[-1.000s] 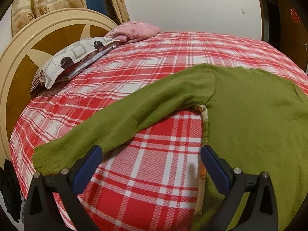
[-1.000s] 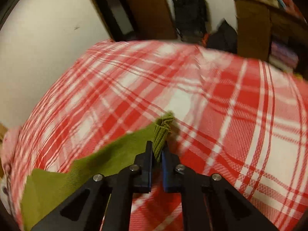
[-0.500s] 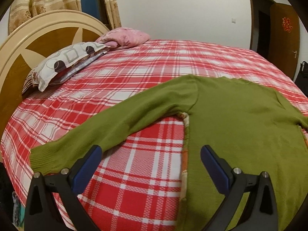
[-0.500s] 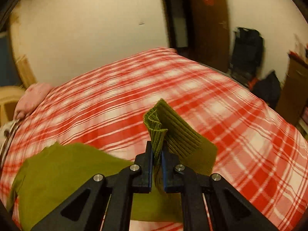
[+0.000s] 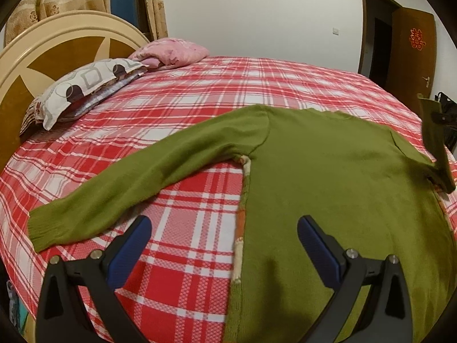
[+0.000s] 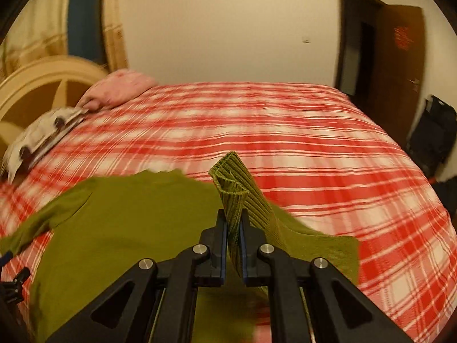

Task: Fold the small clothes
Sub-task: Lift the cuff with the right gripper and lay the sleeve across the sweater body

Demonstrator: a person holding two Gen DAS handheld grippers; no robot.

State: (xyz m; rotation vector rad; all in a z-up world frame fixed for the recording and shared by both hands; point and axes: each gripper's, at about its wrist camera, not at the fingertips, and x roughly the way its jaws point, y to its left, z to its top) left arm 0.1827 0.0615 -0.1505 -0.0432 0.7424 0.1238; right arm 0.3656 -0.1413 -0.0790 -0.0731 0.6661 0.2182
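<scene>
- Left claw (image 5: 224,245) spread wide, empty, above olive-green knit sweater (image 5: 328,188) on red plaid bed (image 5: 200,108).
- Right claw (image 6: 234,228) clenched on sweater's ribbed cuff (image 6: 232,183).

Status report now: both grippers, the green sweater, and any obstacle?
Right gripper shut on sweater cuff, lifted above the sweater. Left gripper open, hovers over the sweater's side edge. Other sleeve flat on bed. No obstacle seen.
</scene>
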